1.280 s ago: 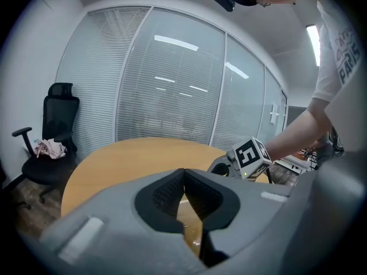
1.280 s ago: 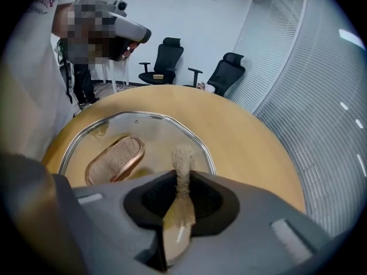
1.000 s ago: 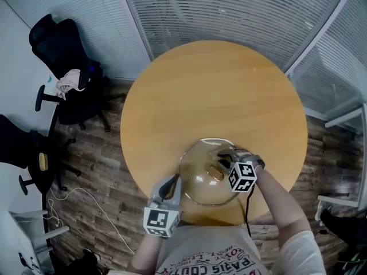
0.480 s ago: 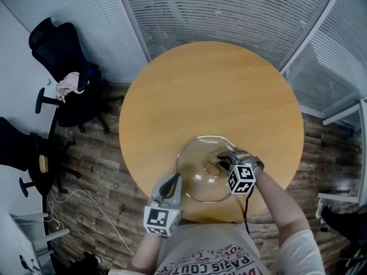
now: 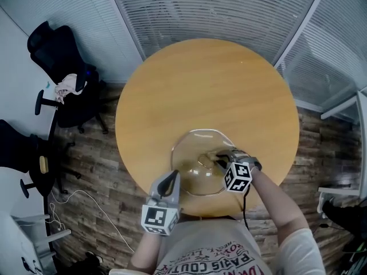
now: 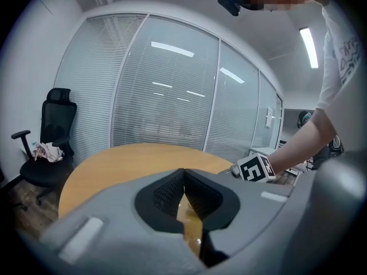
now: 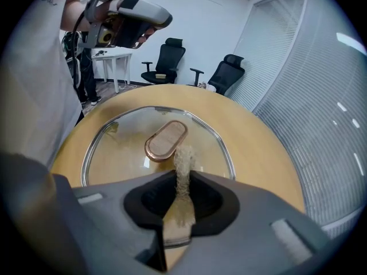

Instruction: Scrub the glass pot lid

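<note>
Head view: glass lid (image 5: 192, 148) lies flat on the round table (image 5: 229, 85), near the edge by the person. Left gripper (image 5: 172, 179) is at the lid's near rim, right gripper (image 5: 221, 162) over its middle. Chair (image 5: 63, 56) is at far left.

Left gripper view: jaws nearly together, pinching what looks like the lid's rim (image 6: 192, 222).

Right gripper view: jaws clamp a tan scrubber (image 7: 182, 171); its tip meets the lid just beside the copper knob (image 7: 166, 139).
</note>
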### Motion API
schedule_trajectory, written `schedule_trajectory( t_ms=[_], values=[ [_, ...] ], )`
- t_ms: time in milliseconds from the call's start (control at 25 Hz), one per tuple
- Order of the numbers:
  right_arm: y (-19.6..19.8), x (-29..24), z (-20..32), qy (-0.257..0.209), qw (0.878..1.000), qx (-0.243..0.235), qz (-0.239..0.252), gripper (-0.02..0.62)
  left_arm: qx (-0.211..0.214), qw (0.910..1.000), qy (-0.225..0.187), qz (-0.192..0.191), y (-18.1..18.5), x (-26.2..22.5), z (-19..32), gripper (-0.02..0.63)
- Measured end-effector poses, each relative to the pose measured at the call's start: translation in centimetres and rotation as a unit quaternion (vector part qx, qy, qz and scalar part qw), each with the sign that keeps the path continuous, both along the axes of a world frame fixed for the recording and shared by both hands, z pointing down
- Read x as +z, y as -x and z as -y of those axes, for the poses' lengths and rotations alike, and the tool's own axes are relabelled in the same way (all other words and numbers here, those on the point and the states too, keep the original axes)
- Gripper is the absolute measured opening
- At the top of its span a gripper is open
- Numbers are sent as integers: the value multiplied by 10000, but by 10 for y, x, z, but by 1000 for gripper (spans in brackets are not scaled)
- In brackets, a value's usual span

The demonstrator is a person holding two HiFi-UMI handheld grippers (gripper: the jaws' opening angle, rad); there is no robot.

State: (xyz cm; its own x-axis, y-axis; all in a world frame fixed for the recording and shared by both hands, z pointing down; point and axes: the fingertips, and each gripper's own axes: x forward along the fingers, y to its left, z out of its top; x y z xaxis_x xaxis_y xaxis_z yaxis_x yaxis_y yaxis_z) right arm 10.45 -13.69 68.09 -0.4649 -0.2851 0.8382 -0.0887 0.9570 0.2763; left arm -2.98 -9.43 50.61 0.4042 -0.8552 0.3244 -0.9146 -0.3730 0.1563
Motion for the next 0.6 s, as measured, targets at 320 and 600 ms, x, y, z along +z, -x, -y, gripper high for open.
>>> schedule_trajectory(
  t_ms=[320, 600],
  values=[
    [-20, 3, -16, 22, 9990, 357, -264, 66, -130, 9999, -51, 86, -14, -1, -18, 8],
    [-23, 4, -40, 108, 9963, 633, -568, 66, -220, 9992, -140, 313, -7, -10, -21, 8]
  ],
)
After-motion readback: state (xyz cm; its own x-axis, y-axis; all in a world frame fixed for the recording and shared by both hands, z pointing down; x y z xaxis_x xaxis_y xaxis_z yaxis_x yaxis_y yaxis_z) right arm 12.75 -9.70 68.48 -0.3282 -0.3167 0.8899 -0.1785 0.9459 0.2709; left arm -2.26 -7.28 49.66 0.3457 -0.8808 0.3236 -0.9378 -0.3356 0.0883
